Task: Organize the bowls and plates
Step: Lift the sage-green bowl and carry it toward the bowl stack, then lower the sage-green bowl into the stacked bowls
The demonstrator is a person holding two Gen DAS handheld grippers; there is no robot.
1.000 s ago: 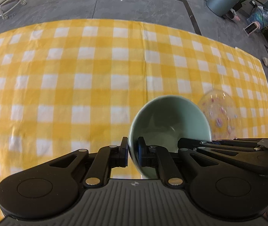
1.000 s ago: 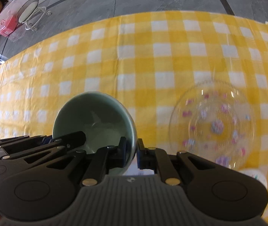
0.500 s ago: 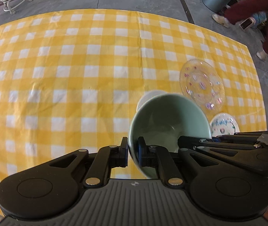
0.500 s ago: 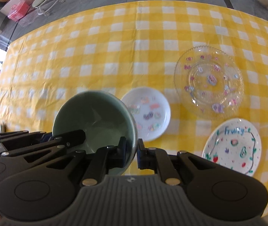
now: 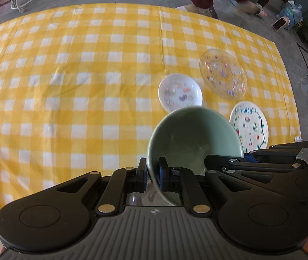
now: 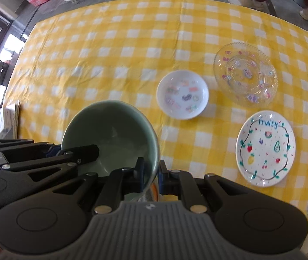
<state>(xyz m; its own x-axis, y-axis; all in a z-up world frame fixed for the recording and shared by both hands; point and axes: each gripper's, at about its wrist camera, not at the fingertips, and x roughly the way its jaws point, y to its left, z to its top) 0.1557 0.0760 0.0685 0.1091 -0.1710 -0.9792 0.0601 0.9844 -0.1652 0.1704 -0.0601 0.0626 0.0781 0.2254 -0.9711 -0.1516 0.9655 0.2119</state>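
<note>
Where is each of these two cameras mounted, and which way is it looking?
Left wrist view: sits on the left gripper, looking steeply down along its fingers at the green bowl it pinches; the right gripper enters from the right.
Right wrist view: sits on the right gripper, looking down at the same bowl's opposite rim; the left gripper enters from the left.
Both share the yellow checked tablecloth, small white plate, glass plate and "Fruity" plate.

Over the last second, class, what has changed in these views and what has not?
Both the left hand-held gripper and right hand-held gripper rose with the green bowl, pulling back from the checked cloth; the small white dish and fruit plate came into view beside the glass plate. Unchanged: both grips on the bowl's rim.
</note>
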